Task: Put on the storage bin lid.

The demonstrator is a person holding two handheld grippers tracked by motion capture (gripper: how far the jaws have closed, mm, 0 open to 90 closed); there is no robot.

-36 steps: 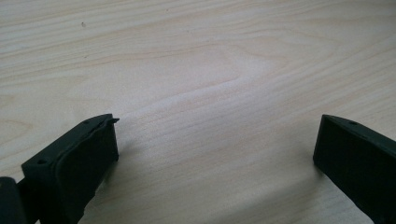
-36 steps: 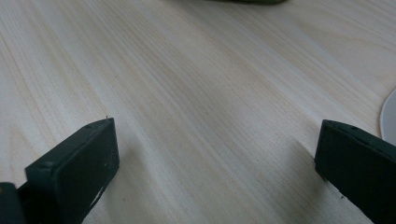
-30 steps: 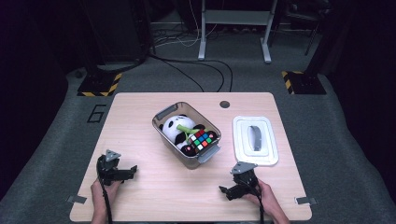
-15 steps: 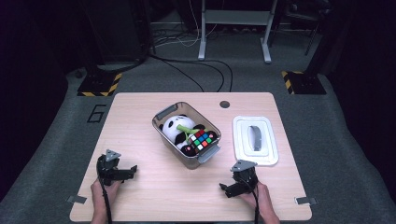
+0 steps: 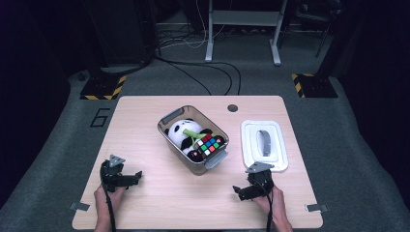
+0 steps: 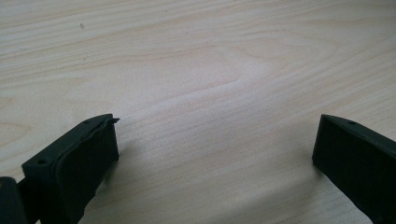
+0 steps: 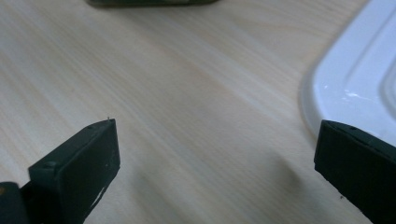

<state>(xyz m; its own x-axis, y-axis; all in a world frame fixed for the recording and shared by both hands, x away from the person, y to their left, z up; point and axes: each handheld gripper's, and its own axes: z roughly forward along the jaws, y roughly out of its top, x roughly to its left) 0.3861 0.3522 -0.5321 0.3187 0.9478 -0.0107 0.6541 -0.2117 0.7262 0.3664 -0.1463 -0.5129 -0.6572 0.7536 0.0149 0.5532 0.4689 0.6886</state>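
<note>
A: How did we hold the hands at that moment?

B: Low at the near edge of the table (image 5: 145, 111), both forearms coming in from the bottom. Our left hand (image 5: 104, 197) gripped the left gripper (image 5: 137, 175) near the left front corner, its jaws pointing across toward the middle. Our right hand (image 5: 273, 203) held the right gripper (image 5: 236, 189) near the right front, jaws aimed leftward along the near edge.

A: And the jaws themselves?

B: Spread wide on both. In the left gripper view we saw bare wood between the two black jaws, nothing held. In the right gripper view the jaws stood just as far apart, empty, over the tabletop.

A: Where were the things nearest us?

B: The white lid (image 5: 264, 144) lay flat on the table just beyond the right gripper; its rim (image 7: 355, 93) showed close to that gripper's right-hand jaw. We could not tell whether they touched. The clear bin (image 5: 169, 117) sat mid-table between the two grippers and farther back, uncovered, holding a panda plush (image 5: 180, 132) and a colour cube (image 5: 210, 144)
</note>
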